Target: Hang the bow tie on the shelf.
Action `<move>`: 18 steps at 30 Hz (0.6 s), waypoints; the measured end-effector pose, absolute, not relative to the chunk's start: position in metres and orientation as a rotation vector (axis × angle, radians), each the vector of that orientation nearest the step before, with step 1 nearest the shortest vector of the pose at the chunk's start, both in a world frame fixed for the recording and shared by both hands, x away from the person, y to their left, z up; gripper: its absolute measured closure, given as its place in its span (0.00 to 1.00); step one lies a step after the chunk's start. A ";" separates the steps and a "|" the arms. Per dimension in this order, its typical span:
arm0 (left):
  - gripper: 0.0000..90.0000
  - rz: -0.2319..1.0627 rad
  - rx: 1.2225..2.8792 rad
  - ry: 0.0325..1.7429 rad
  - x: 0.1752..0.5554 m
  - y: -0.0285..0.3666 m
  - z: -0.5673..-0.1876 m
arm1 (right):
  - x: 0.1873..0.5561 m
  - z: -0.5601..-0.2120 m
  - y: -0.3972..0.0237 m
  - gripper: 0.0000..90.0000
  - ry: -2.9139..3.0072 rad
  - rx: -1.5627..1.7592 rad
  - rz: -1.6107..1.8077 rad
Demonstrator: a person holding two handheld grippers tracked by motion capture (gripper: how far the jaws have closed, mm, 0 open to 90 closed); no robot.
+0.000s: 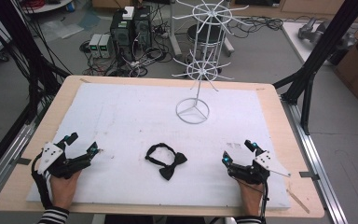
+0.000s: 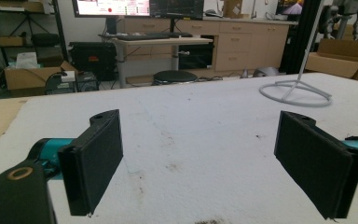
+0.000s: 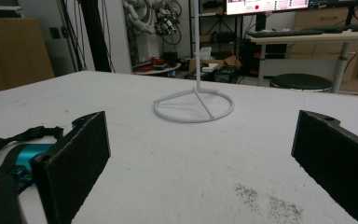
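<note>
Midway between the two grippers, on the white foam-covered tabletop (image 1: 135,116), lies a small black fabric bow tie with a looped neck strap (image 1: 166,162). Its bow sits toward the near edge, two flared wings pinched at a central knot, one wing pointing toward the person and the other out to the right. The thin strap curls away from the knot in a closed, roughly oval loop lying flat on the sheet toward the far-left side. The cloth looks matte and uniformly dark. In the right gripper view part of the strap shows past the left jaw as a narrow black band resting on the surface.

The left gripper (image 1: 81,143) rests on the sheet well to the left of the bow tie, its jaws spread wide with bare foam between them. The right gripper (image 1: 237,151) rests well to the right, jaws likewise spread wide apart and holding nothing. Neither touches the bow tie.

Farther back, beyond the bow tie, stands a white wire display stand with a ring base and spoked tiers (image 1: 196,74).
</note>
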State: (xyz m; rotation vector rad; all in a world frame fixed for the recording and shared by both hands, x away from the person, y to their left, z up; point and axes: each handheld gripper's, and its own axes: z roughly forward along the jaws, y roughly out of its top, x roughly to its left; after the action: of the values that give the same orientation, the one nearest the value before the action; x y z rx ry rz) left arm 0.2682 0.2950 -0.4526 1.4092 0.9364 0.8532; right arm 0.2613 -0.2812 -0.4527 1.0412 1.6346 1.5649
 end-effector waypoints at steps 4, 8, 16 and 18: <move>0.17 0.852 1.407 0.936 0.268 0.295 -0.453 | 0.261 -0.453 -0.282 0.04 1.636 1.048 1.571; 0.17 0.854 1.410 0.934 0.268 0.295 -0.453 | 0.261 -0.453 -0.281 0.04 1.637 1.043 1.567; 0.17 0.850 1.410 0.934 0.268 0.295 -0.453 | 0.263 -0.452 -0.283 0.04 1.640 1.066 1.578; 0.17 0.847 1.409 0.935 0.269 0.295 -0.453 | 0.263 -0.452 -0.283 0.04 1.640 1.071 1.581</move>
State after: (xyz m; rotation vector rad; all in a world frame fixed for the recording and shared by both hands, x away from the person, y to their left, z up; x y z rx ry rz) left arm 0.2685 0.2951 -0.4526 1.4095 0.9347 0.8469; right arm 0.2632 -0.2832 -0.4522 1.0715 1.6397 1.5809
